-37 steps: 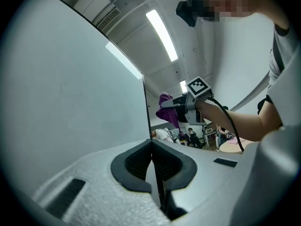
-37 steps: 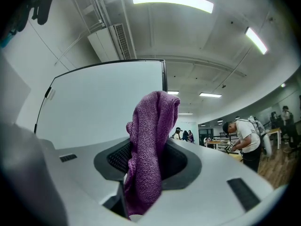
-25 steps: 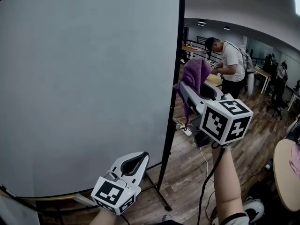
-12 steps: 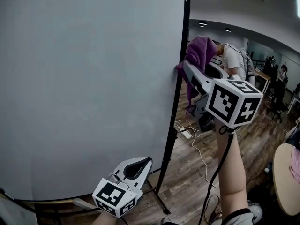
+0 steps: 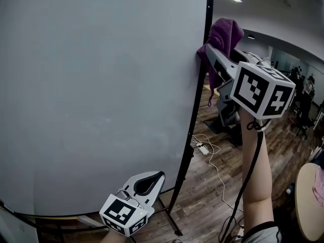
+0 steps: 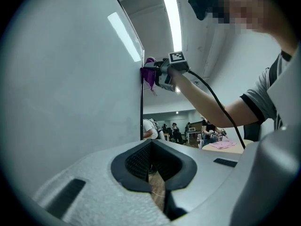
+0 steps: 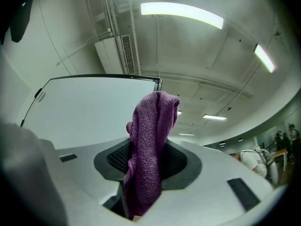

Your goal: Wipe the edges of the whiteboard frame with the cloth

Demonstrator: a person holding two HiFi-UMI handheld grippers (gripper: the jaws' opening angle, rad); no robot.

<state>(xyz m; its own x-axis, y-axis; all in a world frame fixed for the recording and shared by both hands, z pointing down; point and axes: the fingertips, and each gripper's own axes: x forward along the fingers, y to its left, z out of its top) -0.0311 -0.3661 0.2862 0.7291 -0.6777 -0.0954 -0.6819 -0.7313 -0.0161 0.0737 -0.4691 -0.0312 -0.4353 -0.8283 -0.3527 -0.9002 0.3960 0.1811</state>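
The whiteboard (image 5: 101, 95) fills the left of the head view, its black frame edge (image 5: 200, 80) running down the right side. My right gripper (image 5: 215, 59) is raised high and is shut on a purple cloth (image 5: 226, 37), which presses against that right frame edge near the top. The right gripper view shows the cloth (image 7: 155, 121) standing up out of the shut jaws, with the board's top frame corner (image 7: 160, 82) behind it. My left gripper (image 5: 145, 182) hangs low by the board's bottom right, shut and holding nothing. From there the cloth (image 6: 149, 74) is seen against the frame (image 6: 142, 107).
The whiteboard's stand foot (image 5: 174, 226) rests on the wooden floor. A power strip with cables (image 5: 202, 147) lies behind the board. A round table (image 5: 306, 191) sits at the right edge. Other people work at desks in the background (image 6: 174, 132).
My right gripper has carried the cloth upward along the right frame edge and pressed closer to it. The left gripper has stayed low, about where it was.
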